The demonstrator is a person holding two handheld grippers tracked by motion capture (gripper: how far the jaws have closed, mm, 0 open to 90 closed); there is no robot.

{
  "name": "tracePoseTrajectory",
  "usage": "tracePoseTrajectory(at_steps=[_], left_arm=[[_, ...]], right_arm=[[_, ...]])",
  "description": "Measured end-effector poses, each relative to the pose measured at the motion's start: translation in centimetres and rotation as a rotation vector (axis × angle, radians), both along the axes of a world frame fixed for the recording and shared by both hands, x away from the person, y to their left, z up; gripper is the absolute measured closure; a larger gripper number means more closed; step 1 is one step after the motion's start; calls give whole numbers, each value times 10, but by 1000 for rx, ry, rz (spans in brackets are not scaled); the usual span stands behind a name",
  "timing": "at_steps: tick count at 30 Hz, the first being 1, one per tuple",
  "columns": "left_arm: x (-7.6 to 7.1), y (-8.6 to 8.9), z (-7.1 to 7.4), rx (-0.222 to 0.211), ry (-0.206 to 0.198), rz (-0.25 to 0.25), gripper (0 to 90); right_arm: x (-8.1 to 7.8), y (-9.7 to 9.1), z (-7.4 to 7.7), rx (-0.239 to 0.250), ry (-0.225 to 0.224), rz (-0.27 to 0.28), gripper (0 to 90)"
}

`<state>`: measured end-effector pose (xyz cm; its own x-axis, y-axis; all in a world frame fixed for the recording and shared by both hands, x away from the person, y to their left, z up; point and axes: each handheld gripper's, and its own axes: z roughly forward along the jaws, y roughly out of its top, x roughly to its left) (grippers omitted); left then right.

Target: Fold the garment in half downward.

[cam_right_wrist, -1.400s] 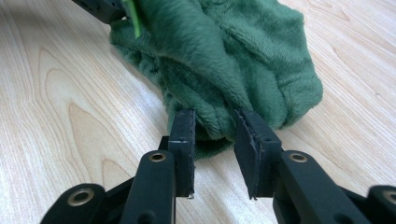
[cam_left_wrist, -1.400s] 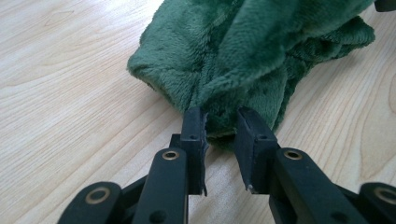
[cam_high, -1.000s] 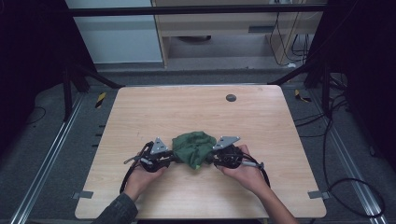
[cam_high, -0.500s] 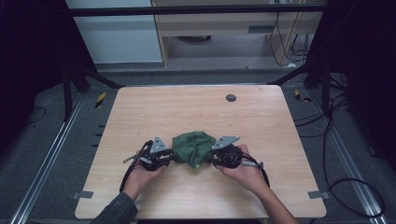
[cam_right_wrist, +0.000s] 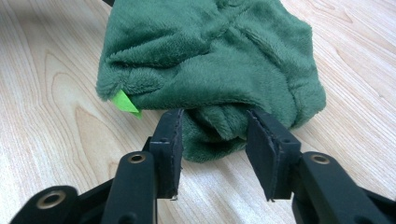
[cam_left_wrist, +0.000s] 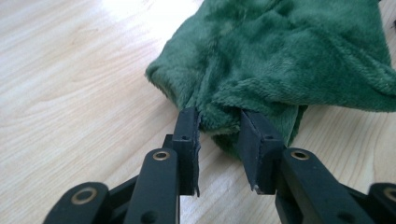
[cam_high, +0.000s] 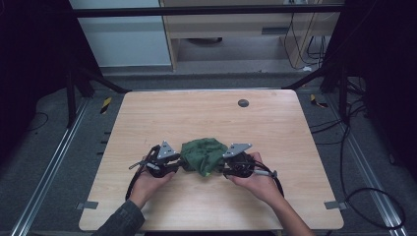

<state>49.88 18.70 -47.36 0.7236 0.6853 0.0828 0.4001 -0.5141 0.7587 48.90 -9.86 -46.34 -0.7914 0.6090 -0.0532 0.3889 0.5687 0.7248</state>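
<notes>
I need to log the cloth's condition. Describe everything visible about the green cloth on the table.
The green cloth is dark, plush, fleece-like fabric, bunched into a rumpled, folded heap on the wooden table, toward its near edge. A small bright-green tag sticks out from one fold. The left gripper and right gripper meet it from opposite sides, each with its jaws apart around a fold of fabric.

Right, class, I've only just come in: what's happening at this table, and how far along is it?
A person sits at a wooden table with a two-jaw gripper in each hand, working on a crumpled green fleece cloth. The left gripper and right gripper come at the bundle from opposite sides. Each has its jaws apart with a fold of fabric between them, not yet pinched shut. The cloth rests bunched on the table, a small bright green tag poking out.
</notes>
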Motion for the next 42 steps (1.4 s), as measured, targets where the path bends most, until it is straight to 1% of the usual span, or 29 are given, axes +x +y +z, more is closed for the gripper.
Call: tracePoseTrajectory(at_steps=[8,17,29,34,38,42], left_arm=[[-2,1,-1,4,8,-4,662],[-3,1,-2,18,16,0,586],[-6,3,-1,17,13,9,495],[-9,2,-1,27,10,3,457],[-11,1,-2,29,19,-1,401],[-13,0,-2,33,27,5,298]], right_arm=[[0,0,-1,-7,8,-5,498],[-1,0,-2,-21,11,-11,420],[-4,0,-2,-11,8,-1,357],[-6,1,-2,-11,5,8,325],[-7,2,-2,-13,7,11,292],[-9,3,-3,-14,16,12,242]])
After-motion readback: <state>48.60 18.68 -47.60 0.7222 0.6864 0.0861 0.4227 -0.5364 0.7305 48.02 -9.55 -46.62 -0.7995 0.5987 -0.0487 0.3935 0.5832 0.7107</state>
